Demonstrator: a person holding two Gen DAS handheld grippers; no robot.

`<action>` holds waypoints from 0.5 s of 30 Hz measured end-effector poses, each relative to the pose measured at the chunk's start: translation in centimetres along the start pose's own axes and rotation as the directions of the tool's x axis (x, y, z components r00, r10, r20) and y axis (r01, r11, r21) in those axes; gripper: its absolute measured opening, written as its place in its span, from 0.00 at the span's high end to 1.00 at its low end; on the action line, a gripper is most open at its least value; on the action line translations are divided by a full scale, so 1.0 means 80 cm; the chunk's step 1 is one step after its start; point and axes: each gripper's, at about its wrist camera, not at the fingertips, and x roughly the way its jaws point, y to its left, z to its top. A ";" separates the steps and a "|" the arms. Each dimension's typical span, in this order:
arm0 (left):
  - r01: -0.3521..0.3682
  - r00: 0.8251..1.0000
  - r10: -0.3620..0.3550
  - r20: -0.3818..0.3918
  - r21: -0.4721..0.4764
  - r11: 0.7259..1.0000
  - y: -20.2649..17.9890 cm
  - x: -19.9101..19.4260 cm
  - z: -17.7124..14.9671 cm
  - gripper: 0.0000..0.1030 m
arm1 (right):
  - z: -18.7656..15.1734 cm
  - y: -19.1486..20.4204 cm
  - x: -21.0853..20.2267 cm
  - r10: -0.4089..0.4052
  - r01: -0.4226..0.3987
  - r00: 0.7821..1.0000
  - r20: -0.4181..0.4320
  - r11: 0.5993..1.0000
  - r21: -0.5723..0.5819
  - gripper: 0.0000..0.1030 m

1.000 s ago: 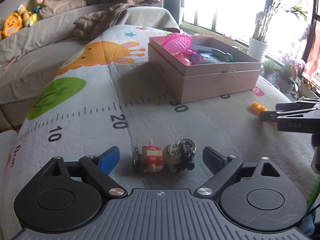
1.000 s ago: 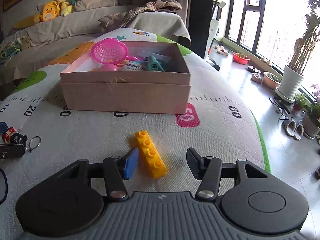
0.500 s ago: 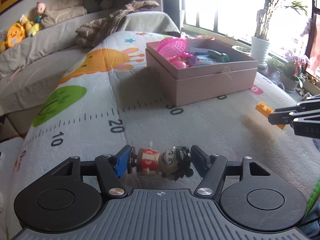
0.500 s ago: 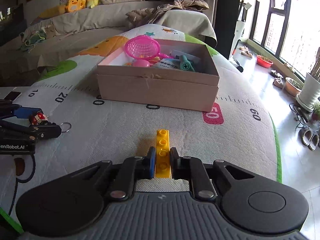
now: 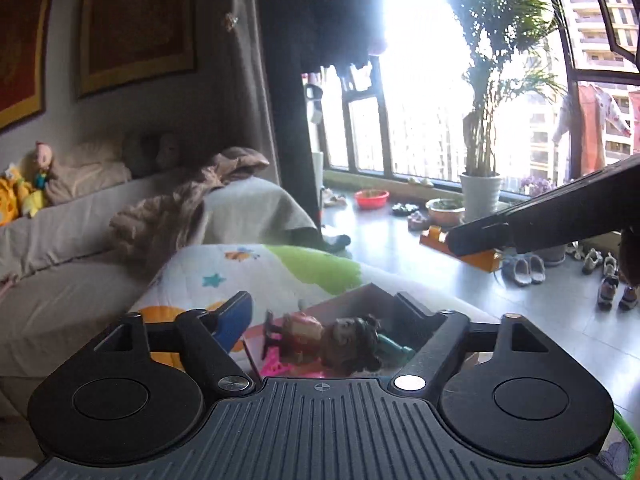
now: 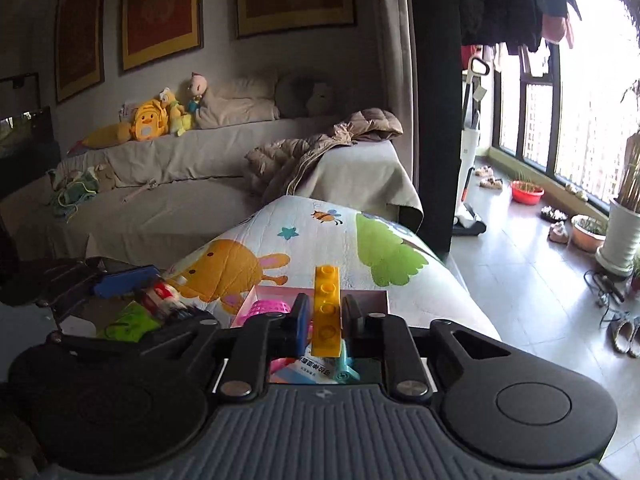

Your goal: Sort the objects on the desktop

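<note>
My left gripper (image 5: 320,316) has its jaws wide apart. The doll keychain (image 5: 328,342) shows between them, touching neither pad, over the pink box (image 5: 360,294); I cannot tell if it is falling or resting. My right gripper (image 6: 324,314) is shut on the yellow brick (image 6: 327,304) and holds it above the box (image 6: 372,296), where a pink net (image 6: 266,308) and a teal toy (image 6: 344,372) lie. The brick also shows in the left wrist view (image 5: 476,258), and the left gripper with the doll (image 6: 164,294) in the right wrist view.
The printed play mat (image 6: 320,236) covers the surface under the box. A grey sofa with plush toys (image 6: 148,124) and a jacket (image 6: 312,148) stands behind. Plant pots (image 5: 478,196), a red basin (image 6: 526,192) and shoes are on the floor to the right.
Both grippers rose from the mat and moved over the pink box. The left gripper, shut on the doll before, has opened. The right still holds the brick.
</note>
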 end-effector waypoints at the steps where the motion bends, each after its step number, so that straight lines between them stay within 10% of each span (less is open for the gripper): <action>1: -0.018 1.000 0.017 -0.024 -0.014 1.000 0.002 0.009 -0.007 0.11 | 0.003 -0.008 0.015 0.001 0.000 1.000 -0.024 1.000 0.031 0.67; 10: -0.026 0.973 0.006 -0.232 -0.085 0.996 0.025 0.025 -0.123 0.06 | -0.026 -0.031 0.117 0.013 0.005 0.987 -0.159 0.993 0.114 0.65; 15: -0.006 0.962 -0.027 -0.270 -0.121 0.993 0.036 0.024 -0.142 0.06 | -0.010 0.021 0.188 0.102 -0.090 0.977 -0.185 0.993 0.076 0.38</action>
